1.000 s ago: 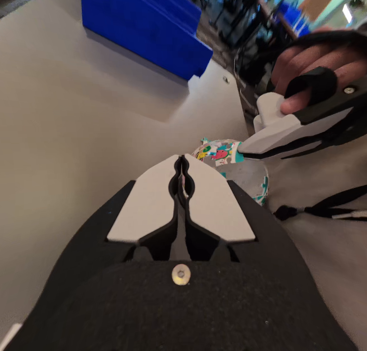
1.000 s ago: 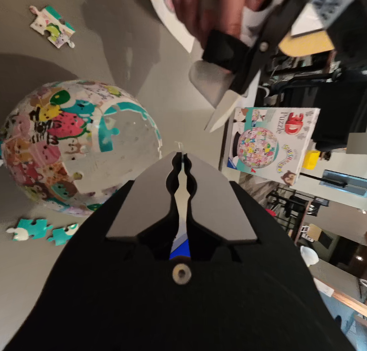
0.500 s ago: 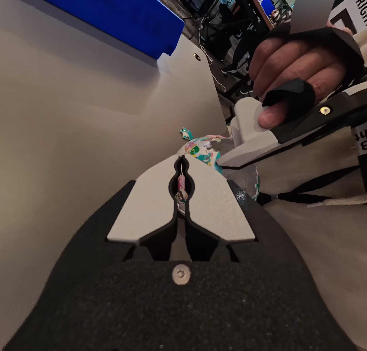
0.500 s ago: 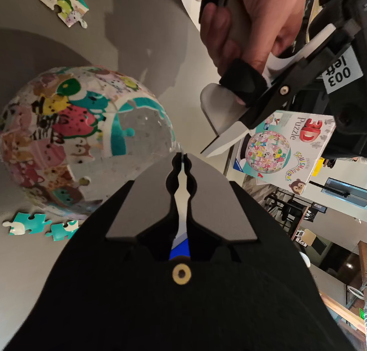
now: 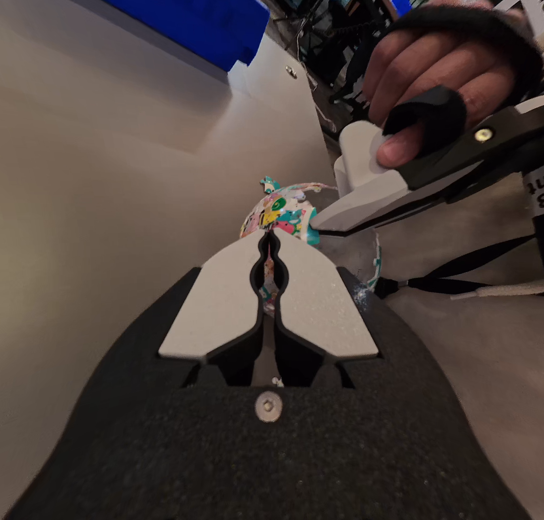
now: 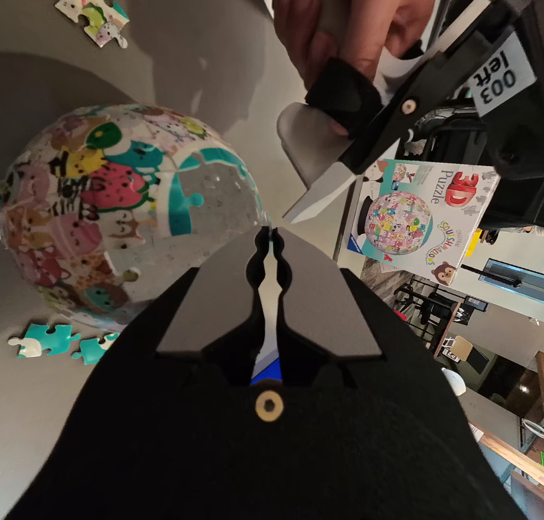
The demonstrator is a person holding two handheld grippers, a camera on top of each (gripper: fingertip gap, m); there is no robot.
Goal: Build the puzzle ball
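Puzzle ball at left of frame in the right wrist view, resting on the worktop — mostly assembled, with a bare clear patch lower right. Loose pieces at lower left, a joined cluster at upper left, not yet fitted. Right gripper jaws pinching a thin piece edge-on beside the ball. Left gripper jaws pressed together — contents cannot be told.
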